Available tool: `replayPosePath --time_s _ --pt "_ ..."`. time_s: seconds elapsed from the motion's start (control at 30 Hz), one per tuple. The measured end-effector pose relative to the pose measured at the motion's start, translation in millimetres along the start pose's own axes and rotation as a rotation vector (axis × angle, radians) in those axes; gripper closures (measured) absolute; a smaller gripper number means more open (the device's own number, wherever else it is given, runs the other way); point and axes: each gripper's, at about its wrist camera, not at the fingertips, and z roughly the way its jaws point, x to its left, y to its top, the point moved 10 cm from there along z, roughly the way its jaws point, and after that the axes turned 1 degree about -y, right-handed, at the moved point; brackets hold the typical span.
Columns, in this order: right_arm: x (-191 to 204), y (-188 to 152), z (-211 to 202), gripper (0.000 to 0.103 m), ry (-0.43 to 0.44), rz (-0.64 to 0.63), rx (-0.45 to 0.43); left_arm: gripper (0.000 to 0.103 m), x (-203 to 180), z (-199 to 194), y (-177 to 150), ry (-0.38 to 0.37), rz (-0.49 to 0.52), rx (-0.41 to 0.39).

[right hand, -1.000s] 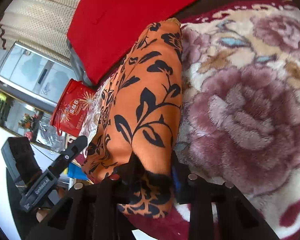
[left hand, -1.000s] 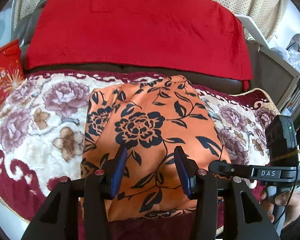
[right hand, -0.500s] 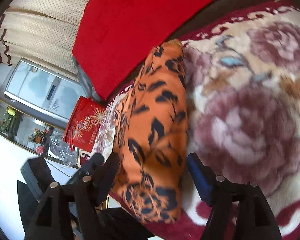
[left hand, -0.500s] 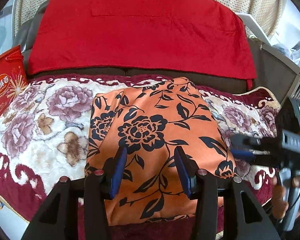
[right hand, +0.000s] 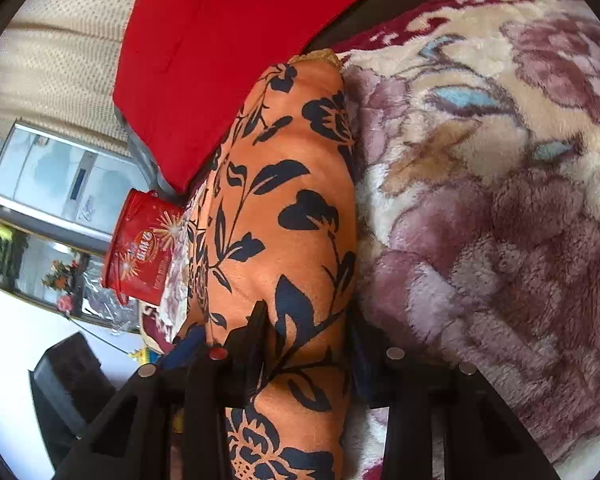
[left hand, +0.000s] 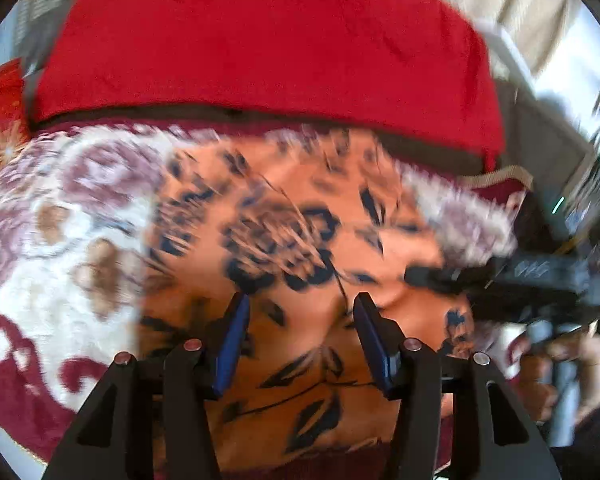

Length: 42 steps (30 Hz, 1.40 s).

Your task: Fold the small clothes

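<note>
Folded orange garment with black floral print lies on a plush floral blanket spread over a sofa seat; a red cloth is draped over the backrest behind it. Left wrist view is motion-blurred. Left gripper stands over the near part of the garment, jaws about half open and just widened a little; blue pads flank a stretch of the fabric, and a gap shows on both sides, so nothing is pinched. Whether the fingertips touch the cloth surface below cannot be told through the blur. Right gripper is at the garment's near right edge, seen in its own view as a raised ridge of orange fabric running away from the camera. Its jaws have just closed in from a wider stance and now sit narrow, one finger against each side of the ridge, with fabric bulging between and above them: it grips the garment. The far pad is mostly hidden by the cloth. In the left wrist view the right gripper appears as a dark blurred bar reaching in from the right onto the garment's edge, with the person's hand on its handle. The left gripper's body shows at the bottom left of the right wrist view. A red snack bag sits beyond the garment's far side, at the blanket's edge.
</note>
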Motion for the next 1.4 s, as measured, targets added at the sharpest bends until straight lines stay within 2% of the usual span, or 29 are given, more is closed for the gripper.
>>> replayPosePath --time_s 0.07,0.1,0.17,0.2,0.27,0.43,0.47,0.5,0.53,0.63,0.7,0.73,0.77,0.8,0.87,0.9,0.93,0.97,1.03,1.07,1.1,1.23,1.27,1.33,1.37,1.4 --pt "-1 -2 2 0.062 0.012 0.0 0.002 0.046 31 -21 -2 -0.013 -0.101 -0.027" --pt "-1 -1 3 0.062 0.018 -0.001 0.002 0.046 48 -27 -7 -0.054 -0.187 -0.028" --pt "-13 0 -5 0.061 0.033 0.008 0.011 0.045 74 -28 -22 -0.123 -0.338 0.006" --pt "-12 0 -4 0.061 0.031 0.003 0.014 0.045 84 -26 -33 -0.133 -0.399 0.038" --pt "-13 1 -6 0.061 0.034 0.002 0.021 0.046 89 -23 -47 -0.173 -0.454 0.065" --pt "-12 1 -5 0.06 0.038 0.005 0.029 0.047 78 -29 -46 -0.227 -0.458 0.052" --pt "-13 1 -6 0.06 0.037 0.004 0.029 0.053 77 -32 -43 -0.238 -0.467 0.045" --pt "-13 1 -6 0.06 0.036 0.002 0.03 0.063 77 -35 -40 -0.245 -0.466 0.039" --pt "-13 1 -6 0.06 0.037 0.003 0.031 0.068 76 -37 -37 -0.248 -0.463 0.037" --pt "-13 1 -6 0.059 0.038 0.002 0.034 0.07 75 -37 -32 -0.239 -0.438 0.033" --pt "-13 2 -6 0.058 0.039 0.003 0.035 0.07 82 -24 -41 -0.212 -0.457 0.075" --pt "-13 2 -6 0.058 0.039 0.002 0.036 0.074 87 -16 -49 -0.209 -0.474 0.106" --pt "-14 2 -6 0.058 0.039 0.0 0.037 0.088 88 -9 -55 -0.21 -0.48 0.132" --pt "-13 2 -6 0.058 0.04 -0.001 0.038 0.091 89 -10 -56 -0.216 -0.492 0.128" --pt "-14 2 -7 0.058 0.04 -0.004 0.04 0.092 87 -26 -44 -0.23 -0.473 0.066" --pt "-14 2 -7 0.058 0.041 -0.001 0.042 0.092 87 -39 -34 -0.214 -0.442 0.028" --pt "-14 2 -8 0.057 0.04 0.0 0.044 0.092 88 -42 -32 -0.209 -0.433 0.023" --pt "-14 2 -8 0.056 0.037 -0.002 0.045 0.092 91 -36 -34 -0.197 -0.43 0.038" --pt "-12 2 -7 0.05 0.028 -0.013 0.045 0.092 108 -4 -60 -0.154 -0.489 0.142" --pt "-11 2 -6 0.048 0.027 -0.017 0.044 0.092 111 6 -69 -0.177 -0.527 0.157" --pt "-9 1 -5 0.047 0.023 -0.026 0.047 0.092 110 5 -66 -0.186 -0.53 0.137" --pt "-7 2 -6 0.046 0.012 -0.035 0.049 0.09 97 -15 -53 -0.171 -0.436 0.129" --pt "-8 2 -6 0.046 0.022 -0.028 0.051 0.087 94 -22 -46 -0.18 -0.426 0.114" --pt "-8 1 -7 0.046 0.023 -0.033 0.052 0.076 92 -31 -29 -0.202 -0.414 0.067" --pt "-8 1 -7 0.046 0.023 -0.035 0.053 0.064 91 -33 -19 -0.212 -0.404 0.038" --pt "-8 1 -7 0.046 0.026 -0.033 0.056 0.061 93 -33 -9 -0.214 -0.395 0.015"
